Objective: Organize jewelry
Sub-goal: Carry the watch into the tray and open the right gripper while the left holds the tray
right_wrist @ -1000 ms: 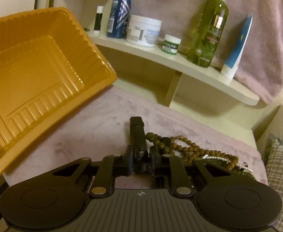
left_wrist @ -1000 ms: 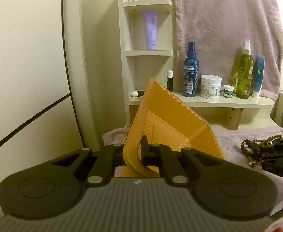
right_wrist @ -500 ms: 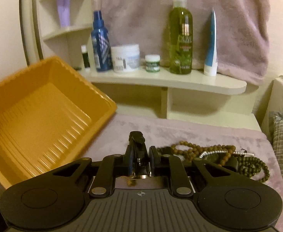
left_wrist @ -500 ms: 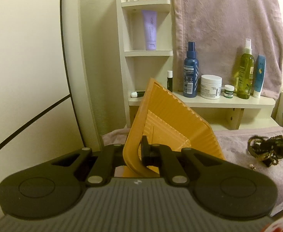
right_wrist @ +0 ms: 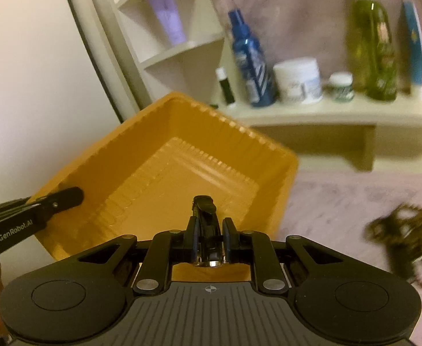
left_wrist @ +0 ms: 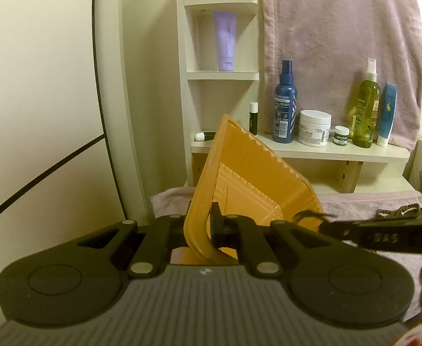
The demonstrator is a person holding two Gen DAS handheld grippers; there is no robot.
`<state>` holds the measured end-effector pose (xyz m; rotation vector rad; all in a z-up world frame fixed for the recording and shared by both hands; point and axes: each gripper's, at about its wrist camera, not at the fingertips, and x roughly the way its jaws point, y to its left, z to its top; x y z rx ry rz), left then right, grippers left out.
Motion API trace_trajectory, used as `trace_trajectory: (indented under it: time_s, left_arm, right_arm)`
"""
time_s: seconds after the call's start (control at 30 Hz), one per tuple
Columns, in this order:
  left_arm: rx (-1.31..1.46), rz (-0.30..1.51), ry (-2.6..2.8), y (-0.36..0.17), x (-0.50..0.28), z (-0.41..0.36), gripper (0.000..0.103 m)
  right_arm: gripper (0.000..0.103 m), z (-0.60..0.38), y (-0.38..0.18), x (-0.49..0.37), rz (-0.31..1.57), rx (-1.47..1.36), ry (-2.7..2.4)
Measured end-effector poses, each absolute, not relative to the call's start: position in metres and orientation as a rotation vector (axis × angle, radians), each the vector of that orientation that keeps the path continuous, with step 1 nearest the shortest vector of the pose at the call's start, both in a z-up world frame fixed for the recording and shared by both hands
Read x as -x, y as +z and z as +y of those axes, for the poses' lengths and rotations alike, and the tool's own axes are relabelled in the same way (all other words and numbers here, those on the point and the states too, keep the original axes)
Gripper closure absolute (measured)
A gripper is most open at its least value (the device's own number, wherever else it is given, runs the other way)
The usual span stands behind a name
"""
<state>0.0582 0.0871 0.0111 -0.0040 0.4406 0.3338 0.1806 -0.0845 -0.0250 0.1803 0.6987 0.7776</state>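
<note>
The left gripper (left_wrist: 208, 225) pinches the rim of the orange tray (right_wrist: 182, 173), holding it tilted above the left end of the pink-covered surface (right_wrist: 340, 201), below the shelf (left_wrist: 311, 150) of bottles. The right gripper (right_wrist: 208, 230), over the tray's open side, is clamped on a dark, shiny jewelry piece (right_wrist: 206, 216). A heap of beaded bracelets (right_wrist: 406, 236) lies near the surface's right edge.
</note>
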Motion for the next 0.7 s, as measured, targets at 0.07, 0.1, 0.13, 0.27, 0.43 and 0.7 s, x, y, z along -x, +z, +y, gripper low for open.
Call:
trace_trajectory:
  time_s: [0.07, 0.1, 0.13, 0.27, 0.43, 0.7]
  left_arm:
    - [0.002, 0.441, 0.335, 0.011, -0.059, 0.087, 0.096]
    - [0.004, 0.441, 0.335, 0.011, -0.058, 0.087, 0.096]
    - [0.005, 0.441, 0.335, 0.011, -0.059, 0.087, 0.096]
    - [0.007, 0.442, 0.336, 0.011, -0.058, 0.087, 0.096]
    - [0.008, 0.445, 0.334, 0.01, -0.058, 0.087, 0.096]
    - [0.009, 0.446, 0.332, 0.011, -0.057, 0.089, 0.096]
  right_arm:
    - [0.086, -0.082, -0.029, -0.181, 0.721, -0.199, 0.785]
    - [0.086, -0.08, -0.03, -0.18, 0.736, -0.202, 0.787]
    - [0.086, -0.078, -0.032, -0.181, 0.752, -0.206, 0.79]
    - [0.086, -0.078, -0.042, -0.183, 0.823, -0.217, 0.811]
    - [0.084, -0.088, -0.044, -0.182, 0.823, -0.257, 0.815]
    - [0.069, -0.137, -0.03, -0.171, 0.702, -0.197, 0.645]
